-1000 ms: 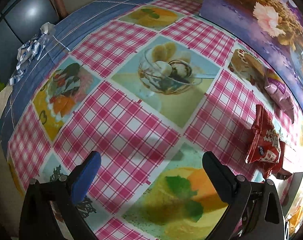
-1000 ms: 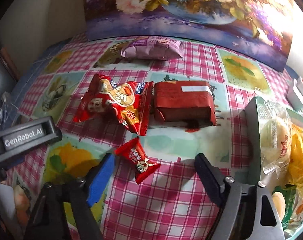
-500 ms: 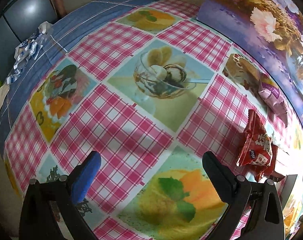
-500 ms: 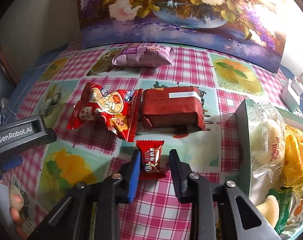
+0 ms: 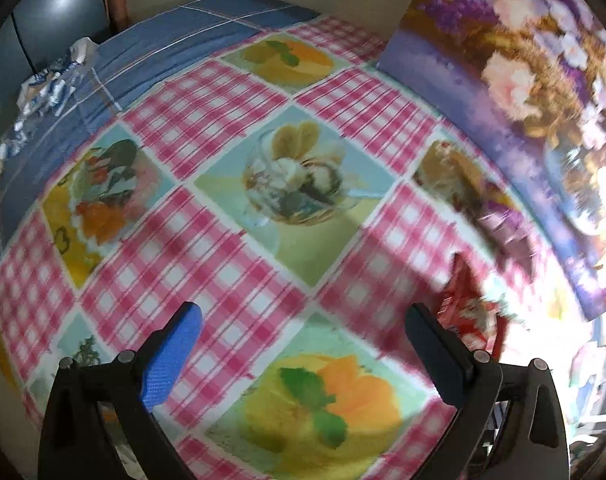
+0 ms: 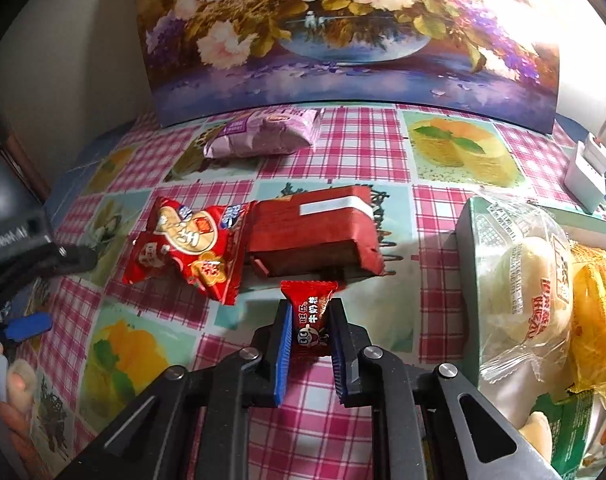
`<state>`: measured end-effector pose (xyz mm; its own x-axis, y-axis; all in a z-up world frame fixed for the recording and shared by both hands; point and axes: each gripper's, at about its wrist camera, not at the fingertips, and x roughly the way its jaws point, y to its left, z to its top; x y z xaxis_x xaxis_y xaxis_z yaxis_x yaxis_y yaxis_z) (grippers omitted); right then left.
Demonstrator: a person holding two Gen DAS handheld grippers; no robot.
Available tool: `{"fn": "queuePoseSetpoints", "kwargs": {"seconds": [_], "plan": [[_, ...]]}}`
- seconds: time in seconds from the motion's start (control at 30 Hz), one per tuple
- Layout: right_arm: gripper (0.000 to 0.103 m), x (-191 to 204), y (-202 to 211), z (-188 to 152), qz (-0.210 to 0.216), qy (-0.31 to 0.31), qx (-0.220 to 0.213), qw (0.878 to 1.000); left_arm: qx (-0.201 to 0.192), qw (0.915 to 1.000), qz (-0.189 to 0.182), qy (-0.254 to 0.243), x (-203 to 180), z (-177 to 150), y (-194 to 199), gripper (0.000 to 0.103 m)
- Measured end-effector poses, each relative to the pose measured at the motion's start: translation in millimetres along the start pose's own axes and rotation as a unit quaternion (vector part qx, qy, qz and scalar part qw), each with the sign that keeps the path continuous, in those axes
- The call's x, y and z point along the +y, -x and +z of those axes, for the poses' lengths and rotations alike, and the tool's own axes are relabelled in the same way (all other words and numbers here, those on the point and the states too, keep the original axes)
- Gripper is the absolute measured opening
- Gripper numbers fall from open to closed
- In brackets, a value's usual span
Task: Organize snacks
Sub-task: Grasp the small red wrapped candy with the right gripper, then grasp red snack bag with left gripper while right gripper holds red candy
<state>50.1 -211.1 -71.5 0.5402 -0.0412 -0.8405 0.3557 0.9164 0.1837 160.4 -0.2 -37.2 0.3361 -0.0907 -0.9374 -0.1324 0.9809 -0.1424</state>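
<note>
Checked tablecloth (image 5: 231, 272) lies bare under the left gripper's (image 5: 303, 334) spread fingers; right gripper (image 6: 310, 326) pinches the red candy (image 6: 309, 312).

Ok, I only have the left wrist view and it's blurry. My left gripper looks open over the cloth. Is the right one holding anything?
Observer: Yes. The right gripper is shut on a small red candy packet.
Operator: Where would it go? I see no container.
Observer: A green box stands at the right, already holding a white bun packet and yellow packets.
Operator: What else is loose besides the red bag at my right edge?
Observer: A dark red wrapped block lies against that red snack bag, and a purple packet sits by the flower picture.
</note>
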Motion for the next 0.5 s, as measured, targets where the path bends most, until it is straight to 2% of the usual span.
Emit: {"fn": "queuePoseSetpoints", "kwargs": {"seconds": [0.2, 0.43, 0.47, 0.5], "plan": [[0.019, 1, -1, 0, -0.002, -0.001, 0.001, 1.000, -0.003, 0.9965, -0.071, -0.044, -34, -4, -2, 0.101], [0.019, -3, -2, 1, -0.002, -0.014, 0.005, 1.000, 0.007, 0.9904, -0.093, -0.103, -69, -15, -13, 0.099], [0.019, -3, -2, 1, -0.002, -0.015, 0.005, 1.000, 0.007, 0.9895, -0.095, -0.109, -71, -17, -14, 0.093], [0.019, -2, -2, 1, -0.002, -0.015, 0.005, 1.000, 0.008, 0.9888, -0.096, -0.114, -74, -20, -14, 0.083]]}}
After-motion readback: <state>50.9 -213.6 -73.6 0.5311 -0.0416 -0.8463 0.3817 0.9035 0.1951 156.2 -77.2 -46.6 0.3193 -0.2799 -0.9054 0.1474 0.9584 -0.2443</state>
